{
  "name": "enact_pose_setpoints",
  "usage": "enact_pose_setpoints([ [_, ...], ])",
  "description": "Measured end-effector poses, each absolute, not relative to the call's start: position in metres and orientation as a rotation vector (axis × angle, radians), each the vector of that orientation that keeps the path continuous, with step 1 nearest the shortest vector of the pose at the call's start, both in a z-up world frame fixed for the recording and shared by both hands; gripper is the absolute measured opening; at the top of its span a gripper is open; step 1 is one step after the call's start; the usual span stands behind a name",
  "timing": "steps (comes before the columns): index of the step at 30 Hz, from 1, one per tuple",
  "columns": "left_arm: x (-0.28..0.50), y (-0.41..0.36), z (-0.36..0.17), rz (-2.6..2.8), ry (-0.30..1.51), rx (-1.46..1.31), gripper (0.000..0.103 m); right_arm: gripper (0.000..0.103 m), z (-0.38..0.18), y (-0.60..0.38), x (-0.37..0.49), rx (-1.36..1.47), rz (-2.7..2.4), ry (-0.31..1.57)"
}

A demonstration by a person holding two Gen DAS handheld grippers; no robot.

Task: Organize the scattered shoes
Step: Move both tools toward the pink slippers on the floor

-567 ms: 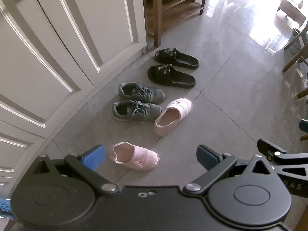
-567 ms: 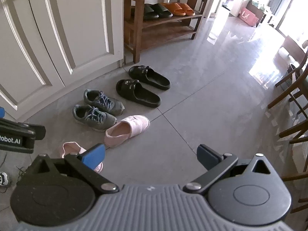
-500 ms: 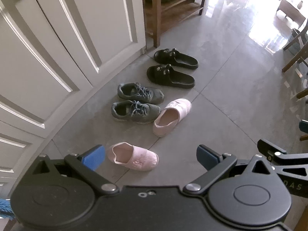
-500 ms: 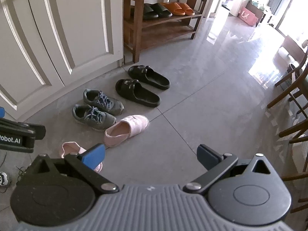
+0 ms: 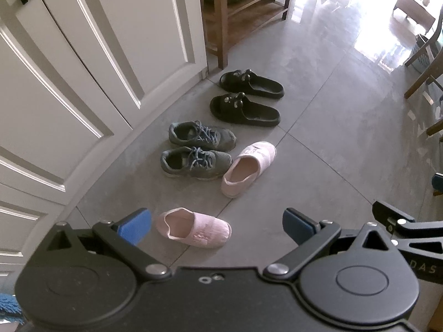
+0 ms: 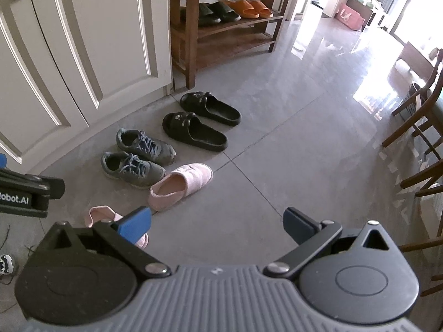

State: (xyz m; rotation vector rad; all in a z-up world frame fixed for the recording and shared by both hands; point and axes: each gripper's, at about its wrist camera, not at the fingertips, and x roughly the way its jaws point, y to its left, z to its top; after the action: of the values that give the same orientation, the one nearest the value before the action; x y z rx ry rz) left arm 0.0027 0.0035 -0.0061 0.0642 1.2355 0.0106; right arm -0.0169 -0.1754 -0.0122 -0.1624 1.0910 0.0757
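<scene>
Covering the whole room is a grey tiled floor (image 5: 346,138), glossy where daylight glares at the far end, with thin grout lines crossing it. White panelled cabinet doors (image 5: 91,63) line one side, and a wooden shoe rack (image 6: 229,27) stands past them with dark green slides, orange slides and a pale spotted pair on its shelves. Wooden chair legs (image 6: 415,121) show at the opposite edge.

Six shoes lie on the floor in front of the doors. Two black slides (image 5: 246,108) sit side by side nearest the rack, parallel, toes toward the doors. Beside them two grey sneakers (image 5: 196,149) with blue laces lie parallel as a pair, toes toward the open floor. A pink slipper (image 5: 249,166) lies just beside the nearer sneaker's toe, its long axis slanted, toe aimed away toward the bright end of the room. A second pink slipper (image 5: 193,228) lies apart from its mate, closer to the cameras, long axis roughly across the left wrist view, heel toward the doors.

The left gripper (image 5: 217,225) hangs above that nearer slipper, blue fingers (image 5: 135,225) spread wide and empty. The right gripper (image 6: 217,224) is likewise spread wide, holding nothing, over bare tile.
</scene>
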Motion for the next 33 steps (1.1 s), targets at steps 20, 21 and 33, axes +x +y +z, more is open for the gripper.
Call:
enact_pose_setpoints([
  [20,0.015,0.005,-0.013,-0.024,1.241,0.092,0.102,0.103,-0.021,-0.16,0.001,-0.146,0.045,1.093],
  [21,0.016,0.005,-0.014,-0.026,1.242,0.097,0.102,0.103,-0.024,-0.159,0.003,-0.143,0.043,1.092],
  [33,0.051,0.013,-0.037,-0.011,1.295,0.104,0.102,0.103,-0.05,-0.154,0.04,-0.127,0.098,1.075],
])
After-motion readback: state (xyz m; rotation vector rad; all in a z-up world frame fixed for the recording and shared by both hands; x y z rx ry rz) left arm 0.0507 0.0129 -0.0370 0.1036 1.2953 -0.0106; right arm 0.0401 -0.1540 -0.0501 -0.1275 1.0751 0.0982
